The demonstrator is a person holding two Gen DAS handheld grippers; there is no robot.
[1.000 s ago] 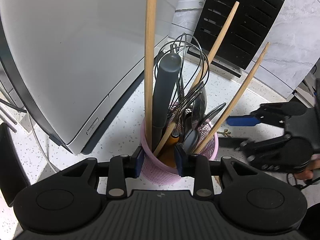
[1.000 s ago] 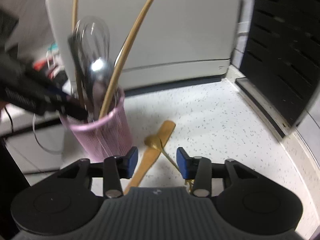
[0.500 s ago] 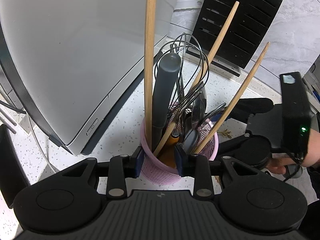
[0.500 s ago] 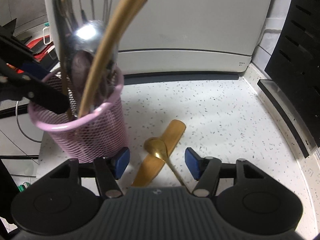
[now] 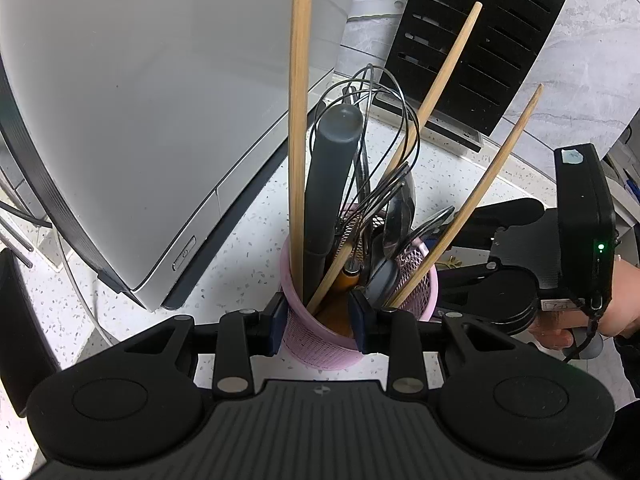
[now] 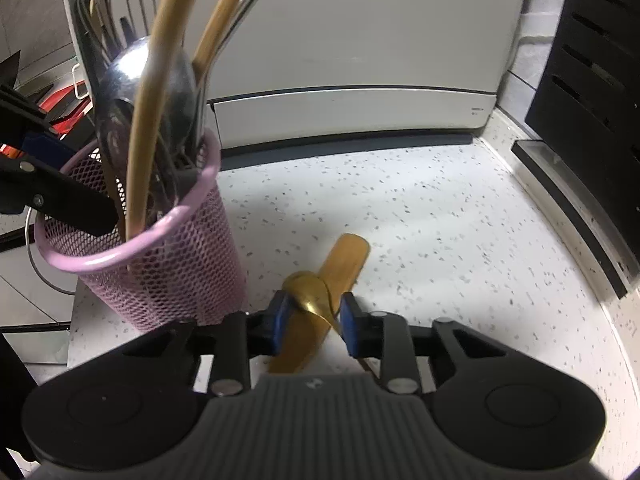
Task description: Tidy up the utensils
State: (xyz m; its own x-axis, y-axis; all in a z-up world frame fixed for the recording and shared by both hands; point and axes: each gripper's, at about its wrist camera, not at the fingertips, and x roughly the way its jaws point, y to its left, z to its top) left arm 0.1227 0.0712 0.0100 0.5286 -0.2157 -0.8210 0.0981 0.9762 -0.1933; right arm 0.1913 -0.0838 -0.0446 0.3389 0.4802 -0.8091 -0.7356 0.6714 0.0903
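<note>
Right wrist view: your right gripper has just closed on the gold spoon; left gripper pinches the pink holder's rim. Next: lift, then drop it in.

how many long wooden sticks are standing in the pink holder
3 in the pink holder: one upright at left, one leaning right through the whisk, one leaning far right. Shorter ones may be hidden.

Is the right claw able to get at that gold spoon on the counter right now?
Probably yes: the right claw has just been closing around the gold spoon, which lies across the wooden spatula, nothing blocking it.
</note>
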